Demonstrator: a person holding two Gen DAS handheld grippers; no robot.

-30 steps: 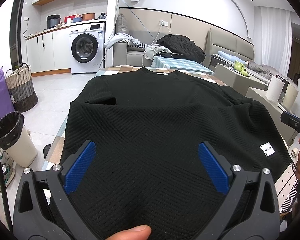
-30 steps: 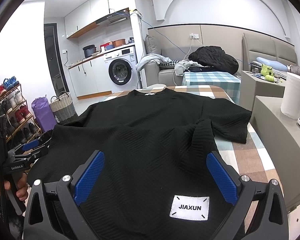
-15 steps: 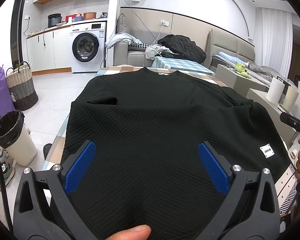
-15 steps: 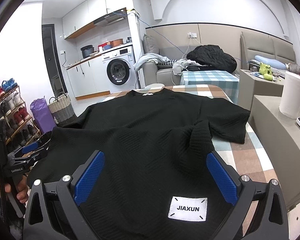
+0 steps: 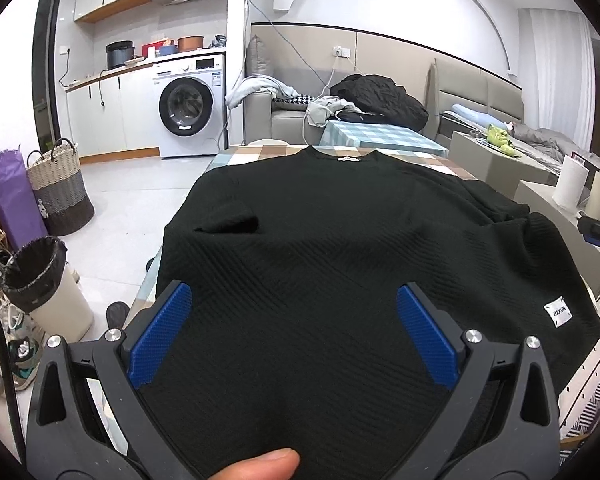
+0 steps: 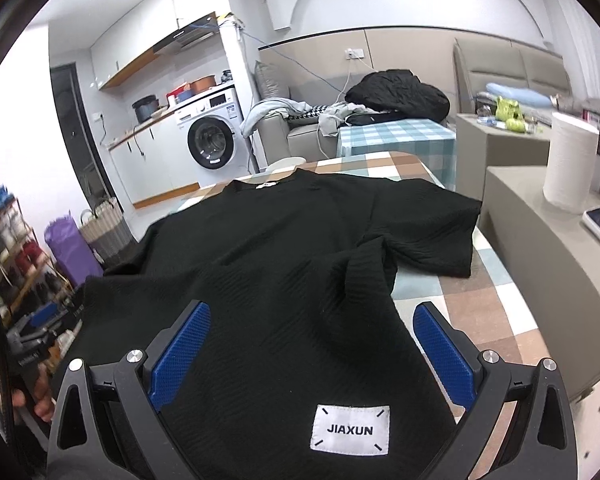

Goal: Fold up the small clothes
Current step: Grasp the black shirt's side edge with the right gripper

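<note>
**Hem between open jaws**

Jaws on both the left gripper (image 5: 292,336) and right gripper (image 6: 312,356) are standing apart, gripping nothing. Each is hovering at the hem of the black T-shirt (image 5: 340,248), which is lying on the checked table (image 6: 480,312), collar pointing away.

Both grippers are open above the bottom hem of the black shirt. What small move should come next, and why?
Probably lower both and close them on the hem. The left gripper and right gripper are open, holding nothing, and the black shirt lies spread on the checked table, collar far, not yet folded.
</note>
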